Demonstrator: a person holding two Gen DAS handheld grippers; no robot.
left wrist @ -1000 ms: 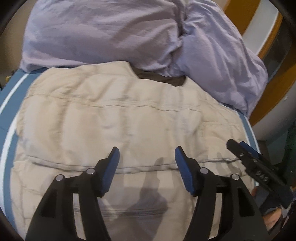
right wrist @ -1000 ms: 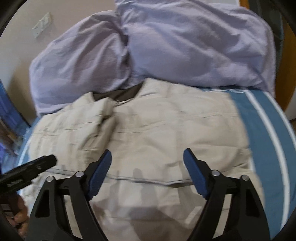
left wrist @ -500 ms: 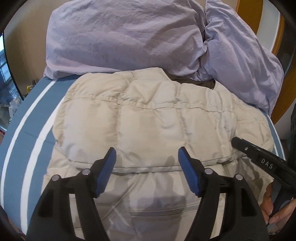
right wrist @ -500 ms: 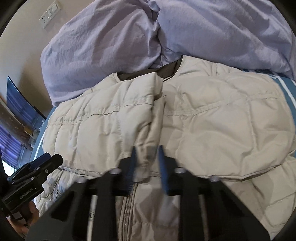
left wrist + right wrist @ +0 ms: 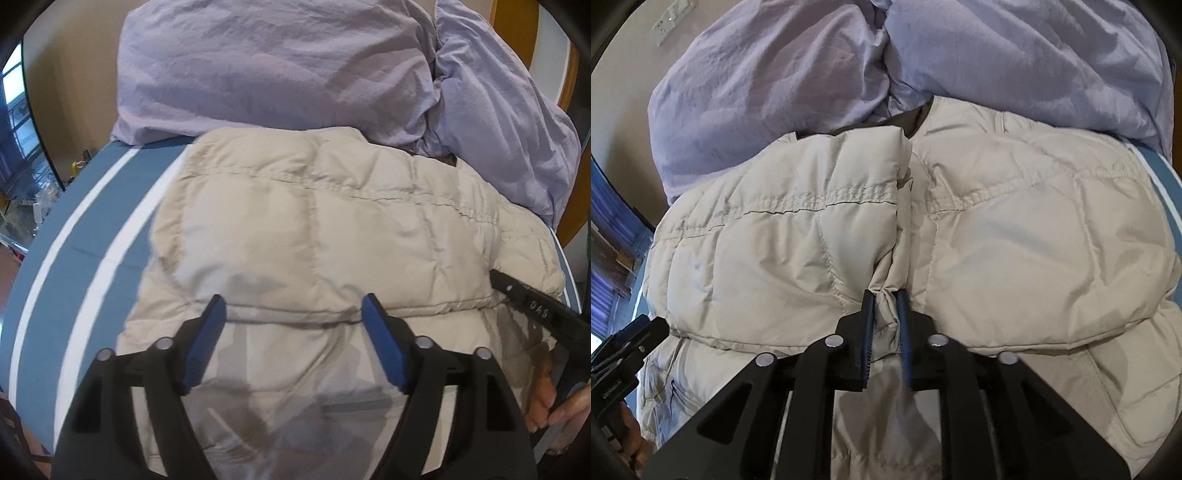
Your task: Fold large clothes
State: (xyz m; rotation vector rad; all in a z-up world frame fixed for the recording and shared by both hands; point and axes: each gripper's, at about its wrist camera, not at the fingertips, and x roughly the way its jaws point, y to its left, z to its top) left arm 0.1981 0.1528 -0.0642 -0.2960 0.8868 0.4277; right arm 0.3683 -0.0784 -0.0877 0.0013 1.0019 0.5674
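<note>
Striped bed (image 5: 74,236): left tongs (image 5: 293,310) spread above jacket (image 5: 332,229); only right view shows right tongs (image 5: 886,299) pinching jacket edge.

Left gripper (image 5: 293,317) spread, apparently above jacket (image 5: 332,229).

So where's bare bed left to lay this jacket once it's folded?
Free: the blue striped sheet left of the beige jacket in the left wrist view, and a narrow strip past its far edge in the right wrist view. Crowded: the lilac duvet heaped behind the collar. The right gripper pinches the jacket's front edge; the left gripper is open.
</note>
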